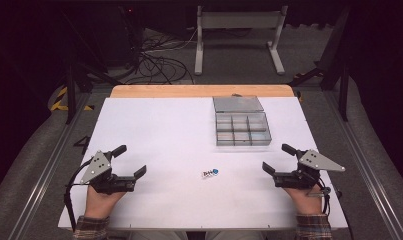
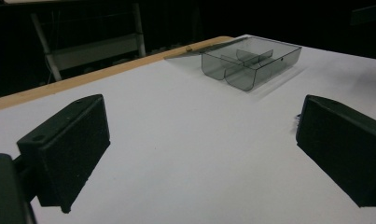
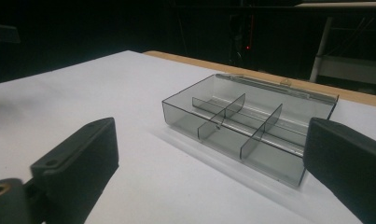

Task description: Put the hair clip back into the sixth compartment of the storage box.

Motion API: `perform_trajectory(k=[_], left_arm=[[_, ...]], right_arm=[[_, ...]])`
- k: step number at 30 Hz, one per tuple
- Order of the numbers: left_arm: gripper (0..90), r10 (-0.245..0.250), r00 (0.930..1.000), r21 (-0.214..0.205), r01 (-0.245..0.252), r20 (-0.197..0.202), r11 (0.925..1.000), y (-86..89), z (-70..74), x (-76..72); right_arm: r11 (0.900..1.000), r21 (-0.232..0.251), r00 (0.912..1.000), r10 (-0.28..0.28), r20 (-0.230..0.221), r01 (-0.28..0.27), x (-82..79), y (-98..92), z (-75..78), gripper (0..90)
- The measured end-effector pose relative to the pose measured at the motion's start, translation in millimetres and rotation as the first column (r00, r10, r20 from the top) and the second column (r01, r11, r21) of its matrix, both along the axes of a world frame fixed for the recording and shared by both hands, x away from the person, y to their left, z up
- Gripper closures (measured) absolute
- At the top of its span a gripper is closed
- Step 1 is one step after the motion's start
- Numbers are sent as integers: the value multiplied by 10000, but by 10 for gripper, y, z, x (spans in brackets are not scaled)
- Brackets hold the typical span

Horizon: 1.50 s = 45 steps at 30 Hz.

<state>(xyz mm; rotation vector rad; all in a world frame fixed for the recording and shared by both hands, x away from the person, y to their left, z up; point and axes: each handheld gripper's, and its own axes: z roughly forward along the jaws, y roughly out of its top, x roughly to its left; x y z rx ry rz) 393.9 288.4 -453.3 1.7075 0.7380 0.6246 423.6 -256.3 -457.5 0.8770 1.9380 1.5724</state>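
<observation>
Grey divided box (image 2: 251, 60) (lid open), white table (image 2: 190, 140)

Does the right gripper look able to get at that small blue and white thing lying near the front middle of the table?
Probably yes: the right gripper is open, and bare table lies between it and the small item.

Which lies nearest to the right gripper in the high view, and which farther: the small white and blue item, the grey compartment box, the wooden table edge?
1. Small white and blue item, to the left of the right gripper.
2. Grey transparent compartment box, ahead and left.
3. Wooden table edge, along the far side.
</observation>
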Motion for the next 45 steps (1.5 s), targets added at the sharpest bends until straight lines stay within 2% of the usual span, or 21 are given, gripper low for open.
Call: perform_trajectory(k=[3, 4, 6, 11, 17, 21, 25, 31, 38, 42, 45], left_arm=[[33, -44, 10000, 57, 44, -3, 10000, -13, -1, 0], [33, -50, 10000, 61, 50, 6, 10000, -19, -2, -2], [33, -54, 10000, 29, 54, -3, 10000, -30, -7, -8], [33, -117, 9999, 108, 118, -74, 9999, -32, -27, 1], [36, -148, 9997, 180, 151, -179, 9997, -48, -39, 1], [37, -166, 9995, 128, 169, -280, 9998, -65, -53, 5], [37, -229, 9995, 130, 233, -237, 9996, -59, -58, 3], [37, -263, 9993, 152, 267, -255, 9995, -32, -67, 2], [40, -317, 9989, -163, 311, -335, 9994, -20, -58, 0], [41, -326, 9989, -1, 326, -330, 9995, -23, -64, 7], [41, -376, 9986, -43, 374, -367, 9993, -34, -70, 5]], right_arm=[[9999, -125, 9999, 77, -85, -78, -2, 2, -1, 103], [9997, -162, 9995, 174, -280, -179, 3, 7, -4, 133], [9996, -219, 9992, 158, -368, -166, 5, 15, -6, 171], [9968, -748, 9978, 234, -619, -280, 29, 93, -15, 247], [9940, -1027, 9967, 306, -751, -383, 36, 159, -23, 272], [9936, -987, 9952, 456, -870, -541, 37, 207, -35, 284], [9908, -1223, 9933, 449, -1066, -579, 58, 267, -37, 283], [9897, -1272, 9919, 513, -1165, -662, 85, 323, -28, 282], [9825, -1591, 9880, 753, -1347, -966, 129, 454, -35, 281], [9771, -1798, 9865, 892, -1376, -1134, 154, 524, -49, 281], [9741, -1885, 9849, 986, -1424, -1247, 170, 576, -61, 281]])
